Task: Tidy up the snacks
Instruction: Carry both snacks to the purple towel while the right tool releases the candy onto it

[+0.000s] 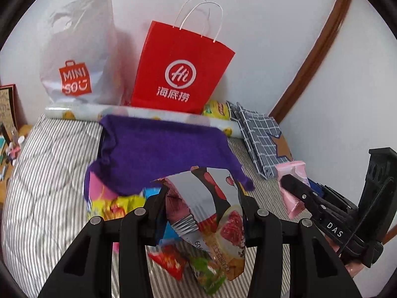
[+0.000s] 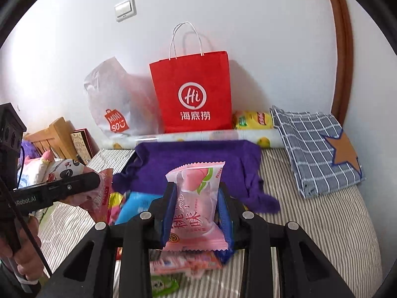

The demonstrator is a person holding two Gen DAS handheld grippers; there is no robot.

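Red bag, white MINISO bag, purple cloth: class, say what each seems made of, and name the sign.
Red bag: matte paper, judging by crisp folds and thin twisted cord handles.
White MINISO bag: thin glossy plastic film, likely; it is crinkled, slightly see-through, with a die-cut handle.
Purple cloth: soft fuzzy fabric, perhaps fleece or felt; its edges look napped.

Pink peach packet (image 2: 196,206) upright, silver-red packet (image 1: 206,198) – both lifted

A red paper bag (image 2: 192,94) with white handles stands against the white wall; a white plastic bag (image 2: 116,109) (orange logo) leans just beside it; a light switch (image 2: 125,9) sits higher up; a folded blue checked cloth (image 2: 315,146) with a brown star lies on the striped bed (image 2: 322,221).
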